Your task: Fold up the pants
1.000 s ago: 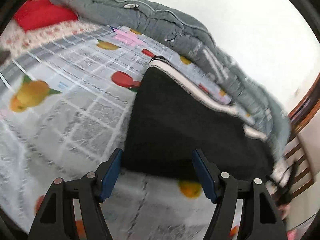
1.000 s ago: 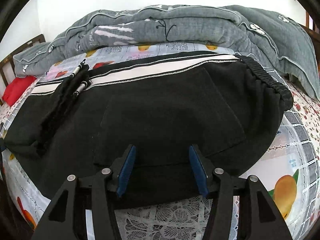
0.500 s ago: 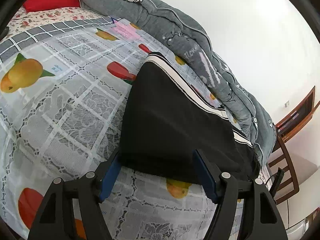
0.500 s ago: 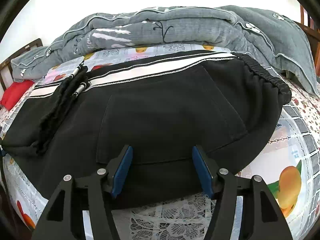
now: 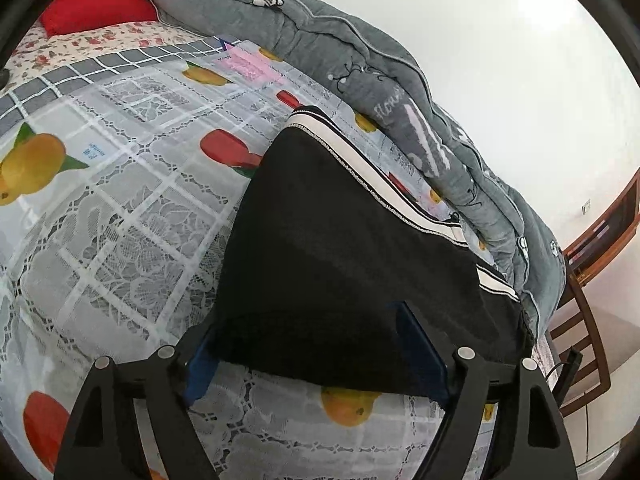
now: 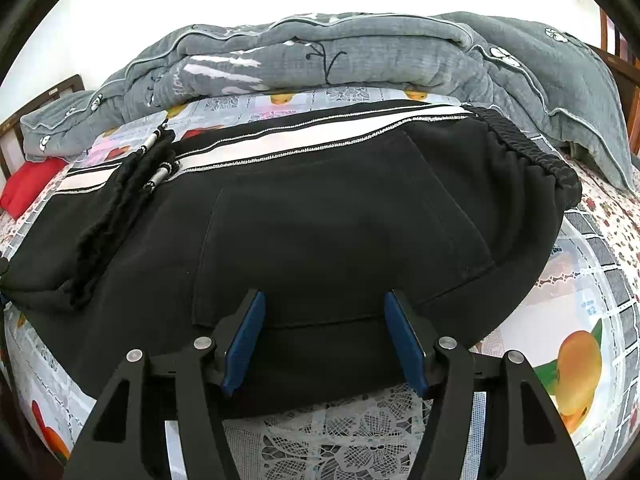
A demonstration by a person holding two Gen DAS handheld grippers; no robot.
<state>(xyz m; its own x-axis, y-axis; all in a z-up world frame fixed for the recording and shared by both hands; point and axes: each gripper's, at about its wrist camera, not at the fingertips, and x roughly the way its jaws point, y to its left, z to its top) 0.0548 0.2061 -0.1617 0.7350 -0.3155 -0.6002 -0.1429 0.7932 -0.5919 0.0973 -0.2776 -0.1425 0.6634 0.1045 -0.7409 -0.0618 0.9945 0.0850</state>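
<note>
On the bed (image 6: 592,280), the black pants (image 6: 340,232) lie flat on the lacy cover with fruit pictures. You can see a white stripe (image 6: 320,136) running along the far side of the pants, and the stretchy waistband (image 6: 532,152) sits at the right end. A black drawstring (image 6: 156,160) with silver tips lies on top of the pants at the left.

Your right hand-held gripper (image 6: 324,336) is at the near edge of the pants. Its blue fingers (image 6: 244,336) are spread wide apart, with the black cloth between them, and they are not pinching it.

Your left hand-held gripper (image 5: 316,354) is at the near end of the pants (image 5: 340,248) too. Its fingers (image 5: 420,352) are also spread wide, one on each side of the cloth edge, holding nothing.

Behind the pants, a gray quilt (image 6: 360,52) is piled up along the far side of the bed. A red pillow (image 5: 96,4) lies at the far left corner.
</note>
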